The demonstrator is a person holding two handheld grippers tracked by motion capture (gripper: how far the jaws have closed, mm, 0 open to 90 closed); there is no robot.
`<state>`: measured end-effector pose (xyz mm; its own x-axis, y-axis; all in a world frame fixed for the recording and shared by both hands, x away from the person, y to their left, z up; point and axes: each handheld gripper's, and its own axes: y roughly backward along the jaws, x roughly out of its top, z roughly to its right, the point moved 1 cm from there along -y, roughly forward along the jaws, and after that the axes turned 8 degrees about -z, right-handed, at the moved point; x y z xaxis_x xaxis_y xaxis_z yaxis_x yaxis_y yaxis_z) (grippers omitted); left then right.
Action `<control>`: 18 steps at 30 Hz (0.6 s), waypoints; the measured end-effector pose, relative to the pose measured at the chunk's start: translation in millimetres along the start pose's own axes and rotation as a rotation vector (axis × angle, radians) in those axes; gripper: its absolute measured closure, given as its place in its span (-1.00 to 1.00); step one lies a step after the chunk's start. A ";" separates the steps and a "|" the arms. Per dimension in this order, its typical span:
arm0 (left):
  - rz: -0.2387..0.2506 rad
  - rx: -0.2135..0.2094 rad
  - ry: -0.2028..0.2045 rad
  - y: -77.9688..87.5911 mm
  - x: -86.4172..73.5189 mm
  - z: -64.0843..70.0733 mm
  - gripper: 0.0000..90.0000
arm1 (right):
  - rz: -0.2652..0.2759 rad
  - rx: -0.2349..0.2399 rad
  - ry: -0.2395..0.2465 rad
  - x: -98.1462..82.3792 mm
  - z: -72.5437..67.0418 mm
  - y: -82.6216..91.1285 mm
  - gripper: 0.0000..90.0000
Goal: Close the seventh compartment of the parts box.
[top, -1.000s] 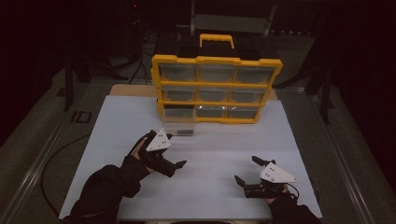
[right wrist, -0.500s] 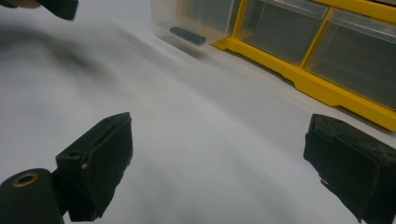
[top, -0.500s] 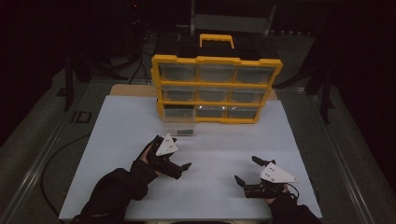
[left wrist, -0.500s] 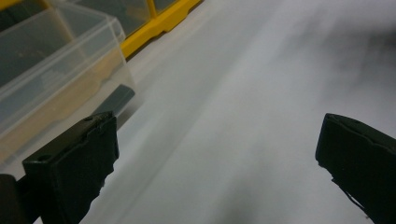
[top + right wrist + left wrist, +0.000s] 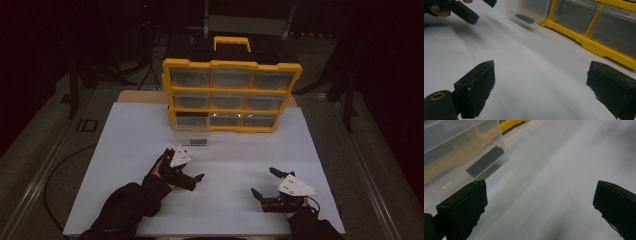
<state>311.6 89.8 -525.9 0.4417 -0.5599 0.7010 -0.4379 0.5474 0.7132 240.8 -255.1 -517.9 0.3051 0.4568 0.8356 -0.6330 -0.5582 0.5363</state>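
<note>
A yellow organizer (image 5: 232, 95) with clear drawers stands at the back of the white table. Its bottom-left clear drawer (image 5: 191, 134) is pulled out, and a dark flat strip (image 5: 198, 142) shows at its front. My left gripper (image 5: 196, 181) rests open on the table just in front of that drawer, nothing between its jaws. In the left gripper view the drawer (image 5: 456, 157) and strip (image 5: 485, 161) lie ahead to the left of the gripper (image 5: 539, 207). My right gripper (image 5: 262, 181) is open at the front right, empty (image 5: 541, 92), facing the organizer (image 5: 584, 42).
The white tabletop (image 5: 125, 150) has bare room to the left, centre and right. A black handle area tops the organizer, with a yellow handle (image 5: 231, 42). Dark floor and stands surround the table. The left gripper (image 5: 474, 10) shows far off in the right gripper view.
My left gripper has slid a little to the right and nearer the table's centre. The right gripper has barely shifted.
</note>
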 end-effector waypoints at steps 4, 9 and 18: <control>-0.029 0.025 0.039 -5.4 -1.2 -1.4 -1.00 | 0.000 0.000 -0.004 -0.1 -0.3 -0.6 -0.82; -0.028 0.055 0.073 -8.5 -3.6 -5.3 -1.00 | -0.001 0.000 -0.004 -0.2 -0.1 -0.4 -0.82; -0.010 0.119 0.112 -8.1 -2.3 -10.9 -0.89 | -0.005 -0.001 -0.007 -0.2 -0.1 -0.7 -0.82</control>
<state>322.6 93.4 -533.3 0.5281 -0.4884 0.6946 -0.5195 0.4612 0.7193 241.1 -254.8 -518.4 0.3133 0.4551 0.8335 -0.6322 -0.5549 0.5407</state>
